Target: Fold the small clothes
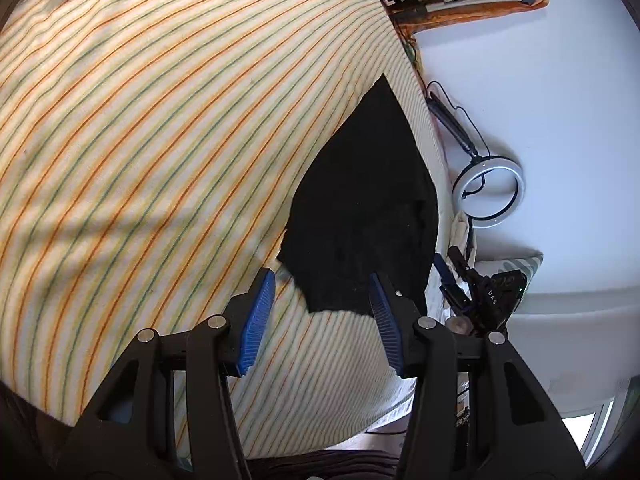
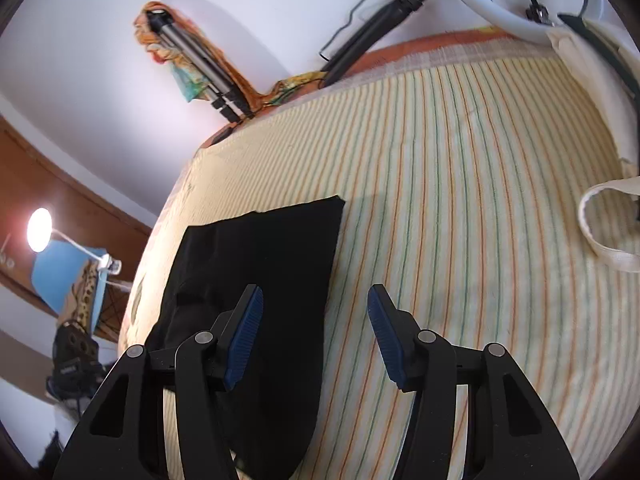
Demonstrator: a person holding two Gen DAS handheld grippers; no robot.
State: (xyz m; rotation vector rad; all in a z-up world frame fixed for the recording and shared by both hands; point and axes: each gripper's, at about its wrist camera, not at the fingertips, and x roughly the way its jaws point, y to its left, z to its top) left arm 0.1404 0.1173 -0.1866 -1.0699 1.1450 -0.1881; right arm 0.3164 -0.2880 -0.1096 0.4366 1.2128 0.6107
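A small black garment point(image 1: 360, 208) lies flat on a striped cream sheet point(image 1: 160, 140), near the sheet's edge. My left gripper point(image 1: 322, 296) is open and empty, its blue pads point(image 1: 260, 312) either side of the garment's near corner, just above it. In the right wrist view the same black garment point(image 2: 264, 280) lies folded flat on the striped sheet point(image 2: 460, 200). My right gripper point(image 2: 316, 316) is open and empty above the garment's right edge, its left finger point(image 2: 246, 332) over the cloth and its right finger over bare sheet.
A white ring light point(image 1: 490, 190) on a black stand stands by the bed's edge, also in the right wrist view point(image 2: 508, 4). A folded tripod with colourful cloth point(image 2: 192, 60) leans on the white wall. A cream strap point(image 2: 604, 232) lies on the sheet at right. A lit lamp point(image 2: 40, 228) is at left.
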